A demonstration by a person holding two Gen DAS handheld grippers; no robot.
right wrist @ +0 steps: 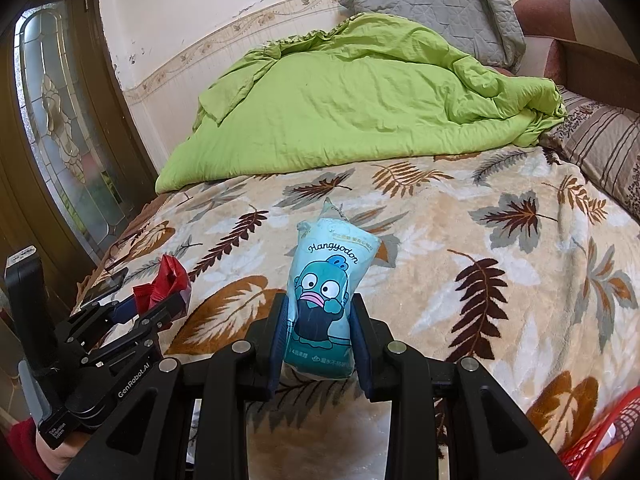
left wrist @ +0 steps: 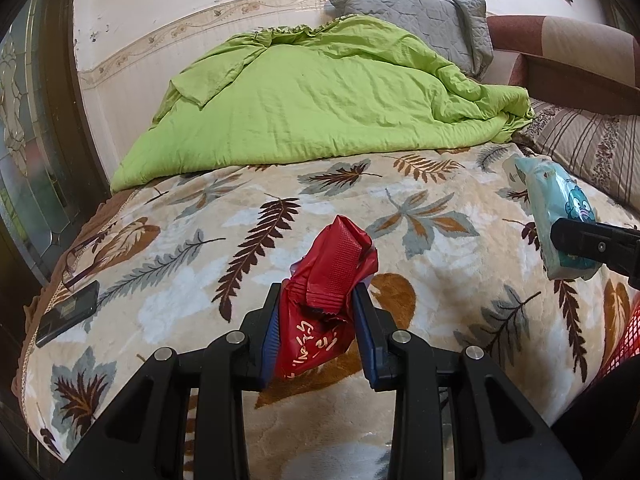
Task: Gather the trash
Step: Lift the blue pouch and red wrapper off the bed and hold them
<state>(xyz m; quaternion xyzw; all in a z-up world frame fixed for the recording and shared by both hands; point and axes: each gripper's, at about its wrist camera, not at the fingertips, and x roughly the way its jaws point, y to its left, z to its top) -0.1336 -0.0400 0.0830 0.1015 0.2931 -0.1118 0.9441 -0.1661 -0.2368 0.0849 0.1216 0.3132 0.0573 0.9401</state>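
a bed lay under a leaf-patterned blanket [left wrist: 280, 208], with a crumpled green quilt [left wrist: 320, 108] at its far end. above the blanket, the right gripper [right wrist: 320, 312] had its jaws clamped on a pale blue tissue pack [right wrist: 328, 280] printed with a cartoon fish. beside it, the left gripper [left wrist: 318, 304] pinched a crumpled red wrapper [left wrist: 332, 292] between its jaws. a dark phone [left wrist: 68, 312] lay near the blanket's left edge.
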